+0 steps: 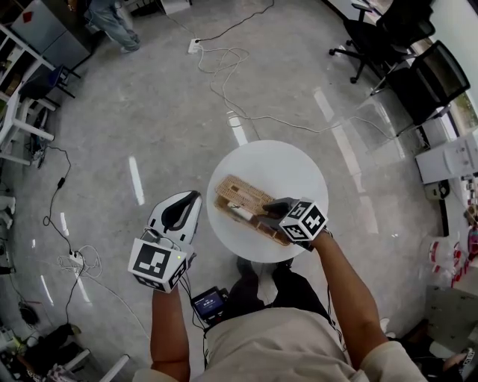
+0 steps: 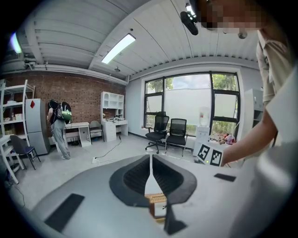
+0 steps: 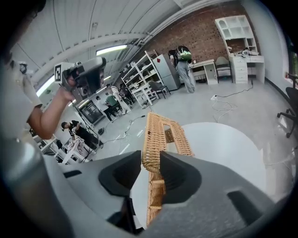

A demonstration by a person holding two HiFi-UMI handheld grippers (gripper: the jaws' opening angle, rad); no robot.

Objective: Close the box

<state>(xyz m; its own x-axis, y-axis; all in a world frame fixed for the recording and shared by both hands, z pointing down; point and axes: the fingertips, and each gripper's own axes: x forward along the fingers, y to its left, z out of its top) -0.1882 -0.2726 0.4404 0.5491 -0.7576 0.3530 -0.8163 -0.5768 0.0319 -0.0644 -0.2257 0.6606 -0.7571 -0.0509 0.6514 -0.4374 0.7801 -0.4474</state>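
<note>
A wicker box [image 1: 240,200] lies on the round white table [image 1: 299,171]. My right gripper [image 1: 273,214] is at the box's near end. In the right gripper view the box's woven rim [image 3: 151,151] sits between the two jaws of my right gripper [image 3: 151,160], filling the gap and touching both pads; the rest of the box [image 3: 167,132] stretches away over the table [image 3: 223,148]. My left gripper [image 1: 188,200] hangs left of the table, off the box, with its jaws together [image 2: 151,162] and nothing between them. A bit of the box [image 2: 157,200] shows below them.
Black office chairs [image 1: 388,37] stand at the far right. White cables [image 1: 224,67] run across the floor behind the table. A person's legs [image 1: 112,22] are at the far left near shelving [image 1: 19,97]. White cartons [image 1: 448,160] sit to the right.
</note>
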